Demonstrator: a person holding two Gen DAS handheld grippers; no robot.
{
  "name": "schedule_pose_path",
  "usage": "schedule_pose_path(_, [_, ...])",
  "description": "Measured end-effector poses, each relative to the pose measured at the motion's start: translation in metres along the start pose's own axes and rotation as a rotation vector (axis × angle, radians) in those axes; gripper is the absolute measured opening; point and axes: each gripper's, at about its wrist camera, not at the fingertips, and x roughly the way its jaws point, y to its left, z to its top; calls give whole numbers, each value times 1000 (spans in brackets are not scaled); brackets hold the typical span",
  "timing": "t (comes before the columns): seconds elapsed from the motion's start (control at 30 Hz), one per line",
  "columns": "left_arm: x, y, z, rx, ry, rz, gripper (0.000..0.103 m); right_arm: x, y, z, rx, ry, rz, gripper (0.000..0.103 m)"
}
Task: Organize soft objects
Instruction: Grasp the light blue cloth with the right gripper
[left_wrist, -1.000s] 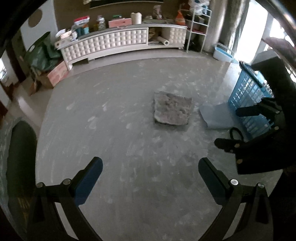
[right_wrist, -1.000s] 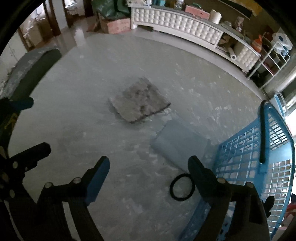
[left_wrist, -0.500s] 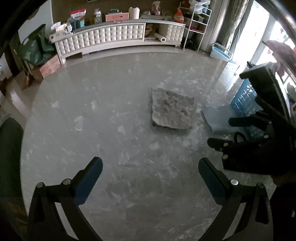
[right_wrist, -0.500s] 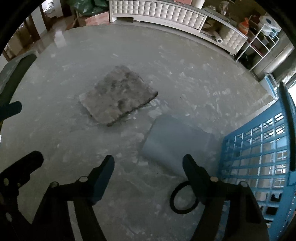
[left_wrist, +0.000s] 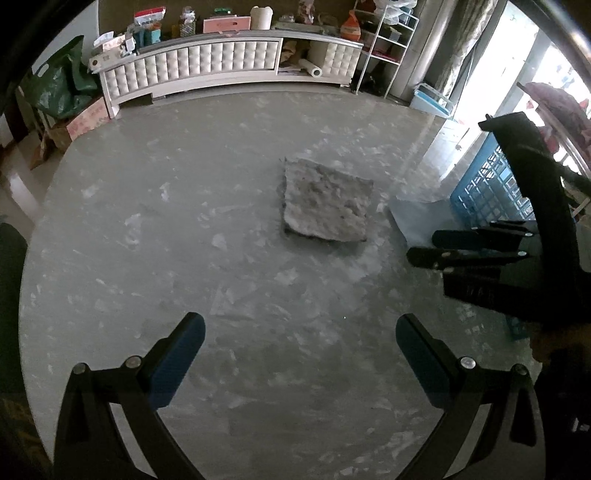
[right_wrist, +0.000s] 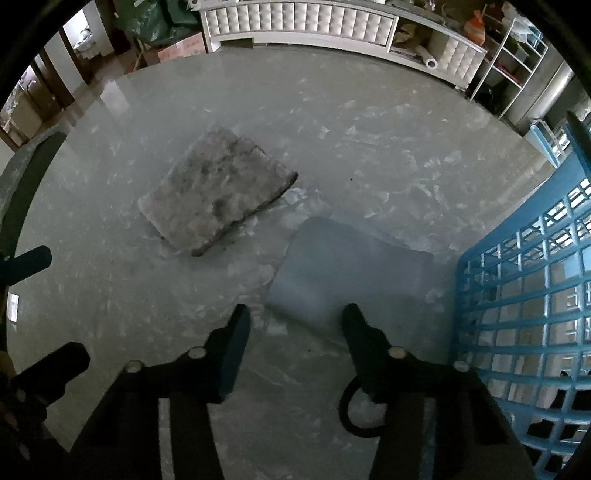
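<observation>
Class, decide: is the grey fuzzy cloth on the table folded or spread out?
Folded: the grey cloth lies as a thick square pad, with dark layered edges along one side.

Right gripper (right_wrist: 295, 321), fingers closing, hovers over blue cloth (right_wrist: 351, 266) beside basket (right_wrist: 524, 295).

Black gripper (left_wrist: 299, 332) (silver screws), blue-padded jaws

round glossy marbled grey counter (right_wrist: 332, 122). on it: a mottled grey folded cloth (right_wrist: 218, 192) lying flat near the middle; a pale blue folded cloth (right_wrist: 351, 266) just beside it, apart; a black ring (right_wrist: 345, 413) near the blue cloth's near edge; a blue lattice basket (right_wrist: 524, 295) beside the blue cloth, at the counter's edge.
</observation>
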Motion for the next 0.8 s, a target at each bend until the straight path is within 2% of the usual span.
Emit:
schedule_pose_path(0.07, [0,0,0,-2,-1,-4,103,-4,-5,-1,9,-8,-5,33])
schedule_pose_path(0.2, [-3,2,-1,-15,-9,-12,103,-6,-9,-2,-6,-17,-10,25])
schedule_pose_path(0.23, [-2,3,-1,-17,-10,-13,103,-7,-9,-2,-14,-24,-16,17])
schedule_pose_path(0.27, [-3,4,-2,-21,-11,-14,103,-7,-9,-2,-21,-29,-24,14])
schedule_pose_path(0.43, [-6,6,-2,-34,-20,-22,103,-11,1,-5,-30,-25,-29,3])
schedule_pose_path(0.57, [-13,9,-1,-44,-36,-28,103,-8,-3,-6,-17,-12,7,3])
schedule_pose_path(0.8, [-20,5,-2,-44,-50,-23,103,-28,-2,-15,-25,-23,68,2])
